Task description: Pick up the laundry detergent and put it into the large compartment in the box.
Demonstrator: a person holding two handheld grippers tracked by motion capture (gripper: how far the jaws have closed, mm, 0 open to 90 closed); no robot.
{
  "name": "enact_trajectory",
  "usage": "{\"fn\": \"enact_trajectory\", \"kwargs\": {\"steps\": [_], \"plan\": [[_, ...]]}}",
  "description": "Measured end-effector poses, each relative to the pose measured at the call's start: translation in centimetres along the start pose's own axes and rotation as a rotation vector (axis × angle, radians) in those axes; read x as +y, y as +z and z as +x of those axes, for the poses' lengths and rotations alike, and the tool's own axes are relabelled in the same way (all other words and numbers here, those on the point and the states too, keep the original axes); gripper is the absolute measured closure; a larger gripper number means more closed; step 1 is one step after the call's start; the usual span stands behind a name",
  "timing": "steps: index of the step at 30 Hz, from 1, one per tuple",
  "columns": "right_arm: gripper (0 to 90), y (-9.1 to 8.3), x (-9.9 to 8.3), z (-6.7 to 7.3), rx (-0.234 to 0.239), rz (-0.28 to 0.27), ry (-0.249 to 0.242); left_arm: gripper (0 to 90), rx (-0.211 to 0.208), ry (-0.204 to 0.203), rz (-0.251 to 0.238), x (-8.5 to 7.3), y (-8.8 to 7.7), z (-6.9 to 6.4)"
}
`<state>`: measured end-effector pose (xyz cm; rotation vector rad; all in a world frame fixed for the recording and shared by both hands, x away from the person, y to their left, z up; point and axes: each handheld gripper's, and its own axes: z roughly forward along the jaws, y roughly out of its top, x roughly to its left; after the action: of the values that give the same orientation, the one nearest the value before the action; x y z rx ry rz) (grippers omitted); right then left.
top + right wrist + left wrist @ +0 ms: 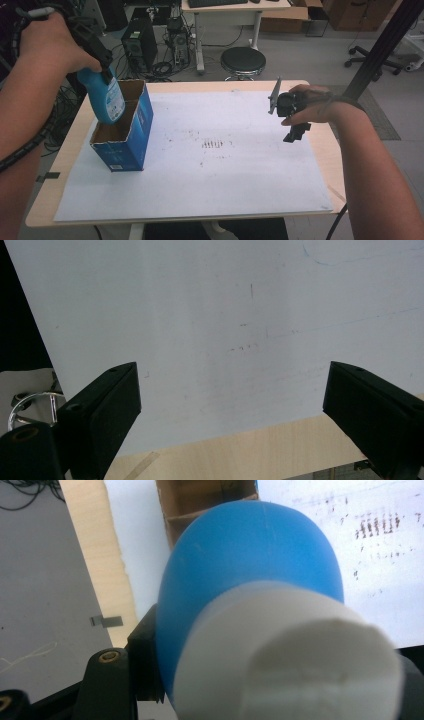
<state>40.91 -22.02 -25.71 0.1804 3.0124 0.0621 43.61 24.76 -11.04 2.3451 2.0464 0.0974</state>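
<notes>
From above, the left tongs gripped the blue bottle low in the open blue box, while the right tongs, seen up close, gaped empty over the papered surface.

The bottle looks like smooth blue plastic with a soft sheen, and its cap is matt white plastic with a slightly uneven top. The box is cardboard: printed, faintly glossy blue outside, raw brown and dull inside. A large sheet of white paper, matt and marked with dark smudges near its middle, covers most of the table, whose bare edges show pale, smooth wood-grain laminate. The right gripper has matt black plastic jaws with a fine, dull texture.
</notes>
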Motion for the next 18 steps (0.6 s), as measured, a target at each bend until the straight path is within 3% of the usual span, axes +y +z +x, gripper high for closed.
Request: {"fn": "enact_trajectory", "kwargs": {"steps": [18], "plan": [[8.3, 0.1, 0.0, 0.2, -0.003, -0.006, -0.009, 37.7, -0.008, -0.027, 0.024, 0.1, 3.5, 0.2]]}}
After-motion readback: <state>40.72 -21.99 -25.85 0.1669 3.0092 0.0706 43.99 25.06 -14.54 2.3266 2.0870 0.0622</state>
